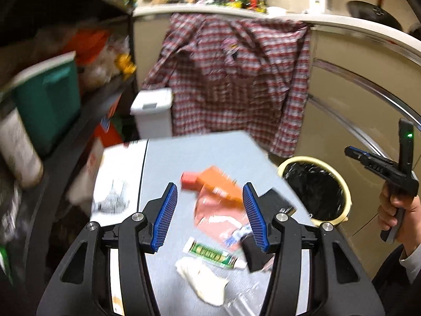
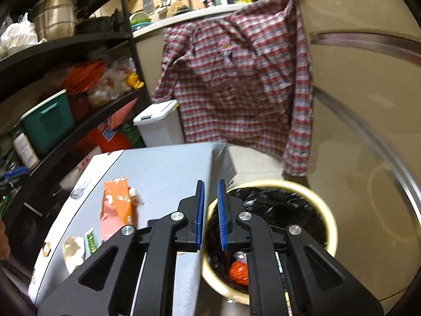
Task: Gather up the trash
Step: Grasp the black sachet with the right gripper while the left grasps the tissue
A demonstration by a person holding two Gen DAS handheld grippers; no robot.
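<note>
Your left gripper (image 1: 210, 210) gapes wide over a crinkly orange wrapper (image 1: 215, 184); your right gripper (image 2: 210, 205), ribbed pads narrow and empty, hangs over the round, black-lined bin (image 2: 326, 210).

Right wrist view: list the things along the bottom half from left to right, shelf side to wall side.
Crumpled white paper → green-striped tube → orange packet → right hand-held gripper, jaws nearly together with nothing between → cream-rimmed bin with black liner, an orange wrapper already inside.

Black shelving (image 2: 79, 39) crammed at left, plaid shirt (image 2: 236, 79) draped over beige partition (image 1: 342, 84), white lidded bin (image 2: 160, 123) below.
</note>
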